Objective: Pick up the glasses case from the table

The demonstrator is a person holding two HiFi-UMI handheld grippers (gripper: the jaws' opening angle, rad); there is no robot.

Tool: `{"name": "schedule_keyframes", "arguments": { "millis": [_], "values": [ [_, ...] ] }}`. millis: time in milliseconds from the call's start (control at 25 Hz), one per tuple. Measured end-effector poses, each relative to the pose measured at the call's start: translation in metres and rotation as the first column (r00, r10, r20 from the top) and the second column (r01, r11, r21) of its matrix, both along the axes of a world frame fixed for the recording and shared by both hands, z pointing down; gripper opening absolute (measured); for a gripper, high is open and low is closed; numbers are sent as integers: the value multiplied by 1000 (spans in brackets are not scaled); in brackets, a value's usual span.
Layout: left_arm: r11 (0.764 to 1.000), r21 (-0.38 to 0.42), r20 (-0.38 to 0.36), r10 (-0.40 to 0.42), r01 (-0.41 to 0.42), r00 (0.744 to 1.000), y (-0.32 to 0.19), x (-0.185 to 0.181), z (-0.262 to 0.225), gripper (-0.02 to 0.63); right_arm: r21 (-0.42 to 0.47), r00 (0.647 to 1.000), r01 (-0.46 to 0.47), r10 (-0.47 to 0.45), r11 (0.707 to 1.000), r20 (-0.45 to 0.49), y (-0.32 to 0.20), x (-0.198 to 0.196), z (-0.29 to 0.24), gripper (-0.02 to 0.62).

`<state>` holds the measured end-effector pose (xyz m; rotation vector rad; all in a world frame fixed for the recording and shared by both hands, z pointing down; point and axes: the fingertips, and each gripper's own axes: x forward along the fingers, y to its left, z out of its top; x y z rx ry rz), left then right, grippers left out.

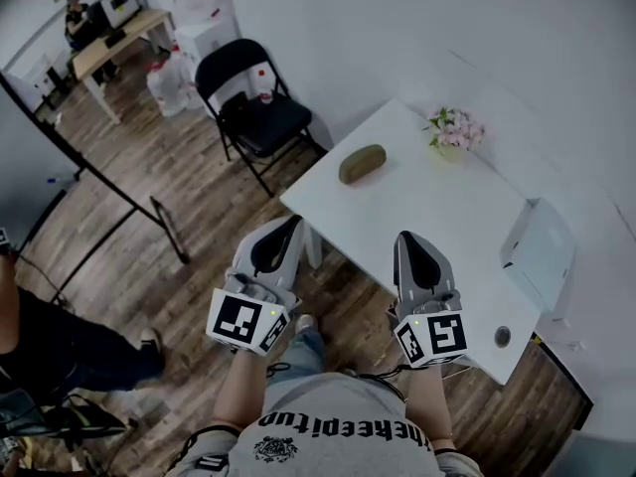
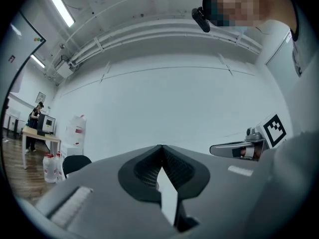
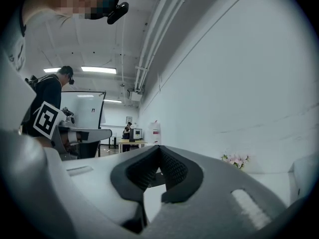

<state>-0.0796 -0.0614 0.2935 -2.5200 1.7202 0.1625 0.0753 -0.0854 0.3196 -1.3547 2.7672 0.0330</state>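
An olive-brown glasses case [image 1: 363, 163] lies near the far left corner of the white table [image 1: 447, 227]. My left gripper [image 1: 293, 224] hovers by the table's near left edge, well short of the case, its jaws shut with nothing between them. My right gripper [image 1: 405, 238] is over the table's near side, to the right of the case, and also shut and empty. In the left gripper view the jaw tips of the left gripper [image 2: 160, 147] meet. The right gripper view shows the right gripper [image 3: 159, 148] with its tips together. The case shows in neither gripper view.
A small pot of pink flowers [image 1: 454, 129] stands at the table's far corner, a white box [image 1: 537, 251] at its right edge and a small round object [image 1: 502, 336] near the front. A black folding chair [image 1: 253, 107] stands left of the table. A person [image 1: 40, 346] stands at lower left.
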Motion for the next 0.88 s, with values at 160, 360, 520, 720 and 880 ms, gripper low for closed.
{"name": "schedule_keyframes", "arguments": {
  "millis": [160, 360, 520, 720, 880],
  "values": [
    [1000, -7, 4, 30, -30, 1000, -34, -15, 1, 20, -6, 1000, -31, 31, 1000, 4, -29, -15, 0, 3],
    [997, -17, 13, 76, -75, 997, -68, -30, 2, 20, -13, 997, -73, 74, 997, 10, -57, -31, 1, 3],
    [993, -16, 21, 114, -113, 993, -92, -42, 0, 20, -15, 994, -111, 111, 994, 12, -76, -43, 0, 3],
    [987, -21, 32, 160, -160, 987, -117, -55, 4, 20, -27, 985, -172, 172, 985, 13, -92, -51, 3, 3],
    [980, -28, 37, 196, -195, 980, -137, -57, 8, 20, -40, 976, -217, 217, 975, 9, -102, -50, 6, 3]
  ]
}}
